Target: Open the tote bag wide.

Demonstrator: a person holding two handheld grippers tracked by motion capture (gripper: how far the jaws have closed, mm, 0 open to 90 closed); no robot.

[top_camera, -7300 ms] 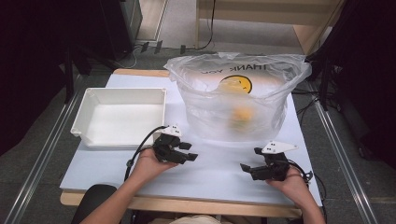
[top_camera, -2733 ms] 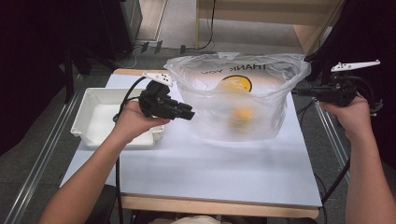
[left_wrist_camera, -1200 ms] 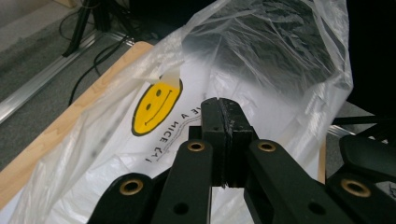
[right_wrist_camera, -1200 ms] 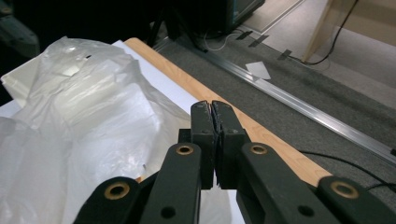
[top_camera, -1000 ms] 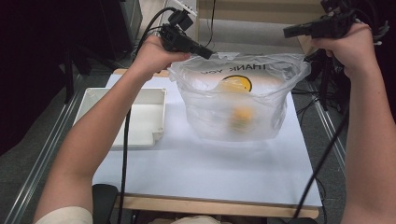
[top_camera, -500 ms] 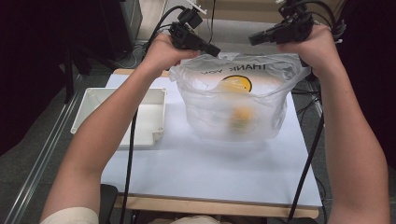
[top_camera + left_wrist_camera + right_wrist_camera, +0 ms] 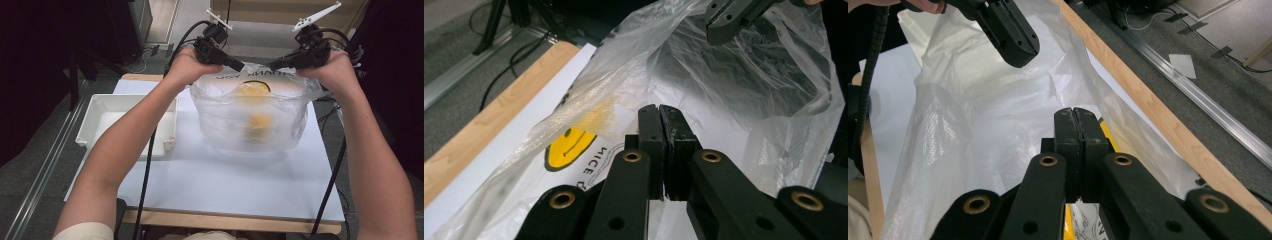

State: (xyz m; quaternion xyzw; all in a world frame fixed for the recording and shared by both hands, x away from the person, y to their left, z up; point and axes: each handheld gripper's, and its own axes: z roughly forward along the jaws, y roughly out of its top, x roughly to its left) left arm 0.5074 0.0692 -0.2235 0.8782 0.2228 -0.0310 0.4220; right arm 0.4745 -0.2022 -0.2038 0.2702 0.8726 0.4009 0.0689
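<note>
A clear plastic bag [image 7: 250, 120] with a yellow smiley print [image 7: 252, 89] stands on the white table, mouth up. A blurred orange thing [image 7: 260, 123] lies inside it. My left gripper [image 7: 240, 66] hangs over the bag's far rim, jaws pressed together with nothing between them. My right gripper [image 7: 273, 65] faces it from the right, also shut and holding nothing. In the left gripper view my shut tips [image 7: 659, 112] point into the open bag [image 7: 734, 100], with the right gripper [image 7: 729, 22] above. The right gripper view shows my tips [image 7: 1074, 116] over the bag [image 7: 978, 115], with the left gripper [image 7: 1013, 42] opposite.
An empty white tray [image 7: 91, 126] sits left of the bag, under the left forearm. Bare white table [image 7: 225, 185] spreads in front of the bag. A wooden table edge [image 7: 1148, 110] and grey floor with cables lie beyond the bag.
Both hands have risen from the table's front to above the bag's far rim. In the last second the two grippers have come inward, tips nearly meeting over the bag.
</note>
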